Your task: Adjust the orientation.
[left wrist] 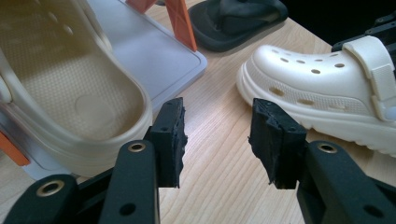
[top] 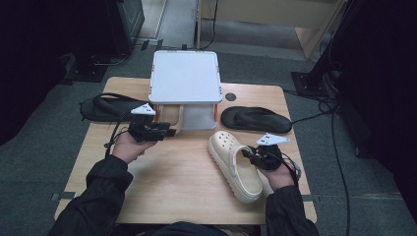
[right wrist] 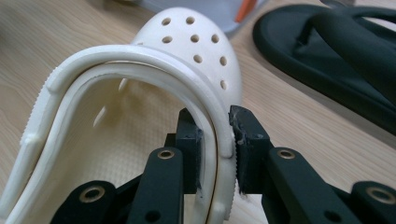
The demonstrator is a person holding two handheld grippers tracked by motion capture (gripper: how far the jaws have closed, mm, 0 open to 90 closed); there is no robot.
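While the right tongs (right wrist: 215, 149) pinch the heel strap of the cream clog (top: 235, 164) on the table (top: 172, 187), the left tongs (left wrist: 217, 140) gape empty beside its racked mate (left wrist: 70, 88); a squarer bite on the strap should prevent slipping.

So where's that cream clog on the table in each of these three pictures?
High view: the clog lies right of centre on the table, heel strap at the right gripper.
Left gripper view: upper right, on its sole, toe to the left.
Right gripper view: centre, its wall and strap pinched between the jaws.
Shared landmark: the black flip-flop beyond it.
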